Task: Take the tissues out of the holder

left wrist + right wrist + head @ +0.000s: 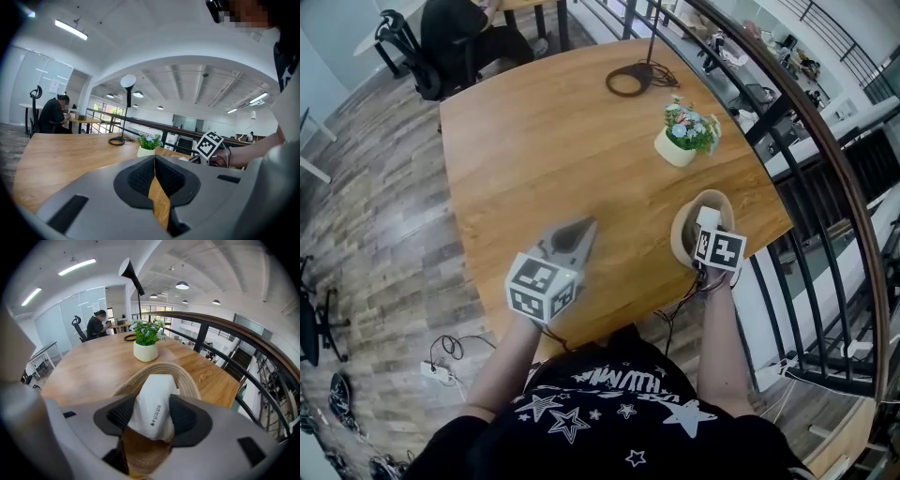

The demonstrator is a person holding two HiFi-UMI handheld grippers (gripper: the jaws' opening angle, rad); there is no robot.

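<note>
A white tissue pack (pixel 154 401) stands upright in a round woven holder (pixel 187 380) near the table's right front edge. My right gripper (pixel 151 409) points down into the holder, and its dark pads (pixel 123 414) lie against both sides of the pack. In the head view the pack (pixel 707 217) shows just above the right gripper's marker cube, inside the holder (pixel 679 236). My left gripper (pixel 579 230) hovers over the table's front middle, well left of the holder. Its jaws are shut with nothing between them (pixel 154 159).
A white pot of flowers (pixel 677 148) stands behind the holder. A lamp's ring base with cable (pixel 629 80) sits at the far edge. The wooden table (pixel 534 159) ends close right of the holder, beside a dark railing (pixel 825 178). A person sits at another desk (pixel 459 37).
</note>
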